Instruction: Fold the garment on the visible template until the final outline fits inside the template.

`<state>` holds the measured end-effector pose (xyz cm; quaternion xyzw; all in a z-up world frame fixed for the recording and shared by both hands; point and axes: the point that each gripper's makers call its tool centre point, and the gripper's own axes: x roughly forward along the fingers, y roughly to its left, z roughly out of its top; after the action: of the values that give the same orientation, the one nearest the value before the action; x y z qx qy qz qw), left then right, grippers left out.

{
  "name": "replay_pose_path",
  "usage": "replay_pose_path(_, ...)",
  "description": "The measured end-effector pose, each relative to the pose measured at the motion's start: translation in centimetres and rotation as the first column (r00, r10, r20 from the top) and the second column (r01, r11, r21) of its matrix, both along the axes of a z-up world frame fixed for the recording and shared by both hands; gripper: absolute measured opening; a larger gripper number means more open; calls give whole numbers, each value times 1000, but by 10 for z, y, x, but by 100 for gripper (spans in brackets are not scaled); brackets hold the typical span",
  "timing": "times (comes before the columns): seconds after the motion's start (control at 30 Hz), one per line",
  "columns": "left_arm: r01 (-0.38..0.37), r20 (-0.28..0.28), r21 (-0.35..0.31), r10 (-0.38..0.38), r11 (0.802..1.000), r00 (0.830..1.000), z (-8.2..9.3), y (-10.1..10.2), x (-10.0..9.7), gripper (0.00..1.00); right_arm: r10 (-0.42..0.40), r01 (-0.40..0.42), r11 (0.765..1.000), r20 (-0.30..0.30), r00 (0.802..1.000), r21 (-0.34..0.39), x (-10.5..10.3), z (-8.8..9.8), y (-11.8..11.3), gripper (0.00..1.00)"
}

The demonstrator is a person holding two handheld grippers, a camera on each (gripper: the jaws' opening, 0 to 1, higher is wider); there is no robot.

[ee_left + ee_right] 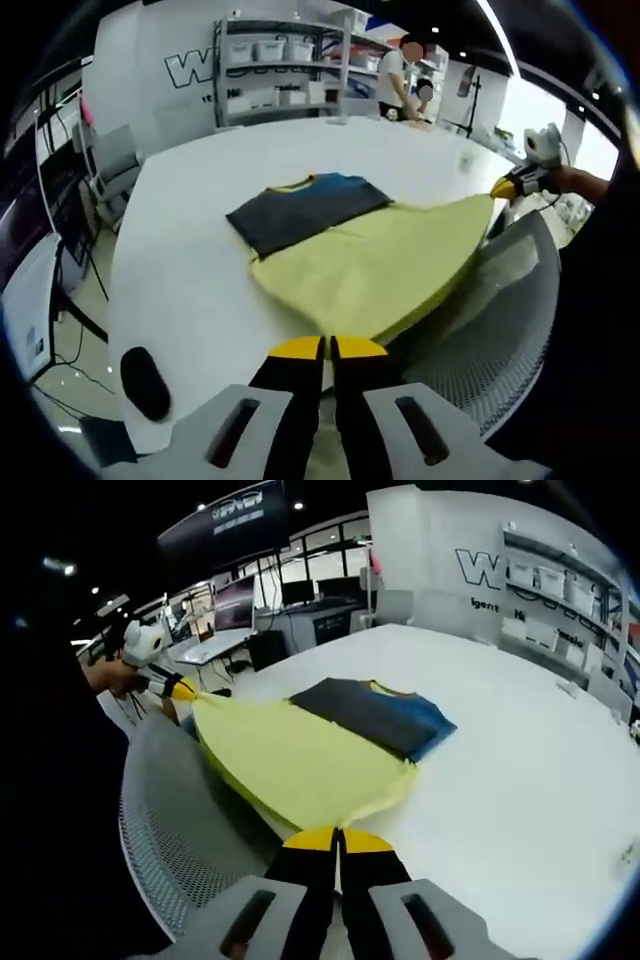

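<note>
The garment lies on the white table (200, 290): a yellow lower part (370, 265) and a dark grey and blue upper part (300, 210) with a collar at the far end. The yellow hem is pulled off the table's near edge and held taut between both grippers. My left gripper (327, 348) is shut on one hem corner. The right gripper (515, 186) pinches the other corner at the right. In the right gripper view, my right gripper (338, 838) is shut on the yellow cloth (290, 755), and the left gripper (178, 689) holds the far corner. I can make out no template outline.
A grey mesh chair (500, 320) stands under the stretched hem, close to the table's edge; it is the chair (175, 830) in the right gripper view too. Shelves (285, 70) with boxes and a person (395, 80) are beyond the table. Desks with monitors (260, 600) stand behind.
</note>
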<state>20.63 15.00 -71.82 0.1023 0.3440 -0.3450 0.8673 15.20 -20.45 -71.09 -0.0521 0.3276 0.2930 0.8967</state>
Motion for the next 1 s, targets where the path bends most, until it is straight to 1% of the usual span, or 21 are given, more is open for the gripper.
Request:
replay_pose_path(0.13,3,8,-2,-3,1000,1000,5,2,0,8,3,-3,1000,10,1000,11,0,7,1,0)
replay_pose_path(0.3,5,35,-1,-5,1000,999,16,1,10,8,5,-6,1000,25,1000,18,5,16,0,0)
replay_pose_path(0.4,7,57,0,-7,1000,998,26,0,16,8,9,-10,1000,34,999,25,7,23,0,0)
replay_pose_path(0.5,5,68,2,-5,1000,998,33,2,18,8,15,-16,1000,40,999,27,8,27,-1,0)
replay_pose_path(0.6,-1,78,3,0,1000,997,35,3,23,8,17,-19,999,50,999,36,13,31,0,0)
replay_pose_path(0.7,-7,85,3,6,1000,996,36,3,30,8,22,-24,999,57,998,31,20,31,-1,0)
replay_pose_path(0.87,-11,98,12,9,1000,995,36,0,45,8,29,-31,999,72,997,23,32,34,-1,0)
replay_pose_path(1.0,-20,120,13,18,1000,993,40,-2,60,8,25,-27,999,90,996,20,43,38,-4,0)
